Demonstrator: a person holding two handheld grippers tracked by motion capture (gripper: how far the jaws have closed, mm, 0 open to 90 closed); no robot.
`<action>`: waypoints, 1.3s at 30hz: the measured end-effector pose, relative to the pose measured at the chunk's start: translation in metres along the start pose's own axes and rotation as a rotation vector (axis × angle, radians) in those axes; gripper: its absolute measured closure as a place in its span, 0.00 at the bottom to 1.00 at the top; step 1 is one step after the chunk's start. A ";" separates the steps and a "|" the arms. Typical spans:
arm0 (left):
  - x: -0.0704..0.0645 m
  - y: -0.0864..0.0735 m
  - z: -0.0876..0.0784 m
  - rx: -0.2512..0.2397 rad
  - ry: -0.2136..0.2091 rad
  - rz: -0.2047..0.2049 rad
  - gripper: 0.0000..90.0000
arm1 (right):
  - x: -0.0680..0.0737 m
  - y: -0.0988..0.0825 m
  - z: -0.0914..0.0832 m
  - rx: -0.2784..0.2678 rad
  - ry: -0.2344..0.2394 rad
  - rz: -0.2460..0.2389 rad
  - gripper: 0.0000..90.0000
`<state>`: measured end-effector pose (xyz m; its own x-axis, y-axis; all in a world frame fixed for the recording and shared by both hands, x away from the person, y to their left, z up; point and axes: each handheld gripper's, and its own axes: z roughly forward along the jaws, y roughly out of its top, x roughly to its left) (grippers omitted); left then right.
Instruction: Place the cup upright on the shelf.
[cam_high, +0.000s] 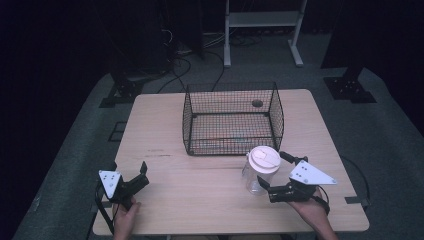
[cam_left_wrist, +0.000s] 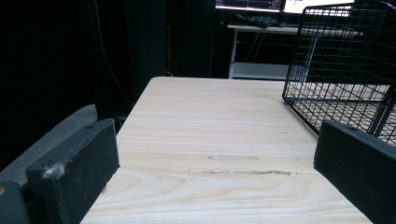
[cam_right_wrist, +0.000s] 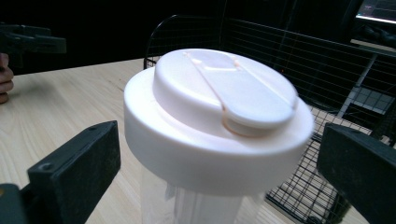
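A clear plastic jar (cam_high: 259, 172) with a wide white flip lid (cam_right_wrist: 219, 116) stands upright on the wooden table (cam_high: 210, 200), just in front of the black wire basket (cam_high: 232, 119). My right gripper (cam_high: 275, 172) is open, its two black jaws on either side of the jar without pressing it. In the right gripper view the lid sits between the jaws with gaps on both sides. My left gripper (cam_high: 142, 176) rests open near the table's front left corner, nothing between its jaws. It points across bare wood toward the basket (cam_left_wrist: 345, 70).
The basket (cam_right_wrist: 280, 60) looks empty and stands in the middle of the table toward the back. A white frame stand (cam_high: 262, 30) and cables lie on the floor behind the table. Bare wood stretches left of the basket.
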<state>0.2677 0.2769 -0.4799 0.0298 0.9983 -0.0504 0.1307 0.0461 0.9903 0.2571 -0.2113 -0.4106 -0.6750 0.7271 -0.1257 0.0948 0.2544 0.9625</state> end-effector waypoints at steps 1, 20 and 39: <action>0.000 0.000 0.000 0.000 0.001 0.000 0.00 | 0.000 0.000 0.002 0.001 0.001 -0.002 0.00; 0.000 0.000 0.000 -0.001 0.000 -0.004 0.00 | 0.004 -0.001 0.021 -0.020 -0.020 -0.008 0.04; 0.000 0.000 0.000 0.000 0.001 -0.003 0.00 | 0.002 0.014 0.018 -0.014 -0.026 -0.013 0.05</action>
<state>0.2676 0.2774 -0.4799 0.0287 0.9982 -0.0531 0.1308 0.0489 0.9902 0.2700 -0.1948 -0.4020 -0.6571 0.7398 -0.1446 0.0755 0.2555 0.9638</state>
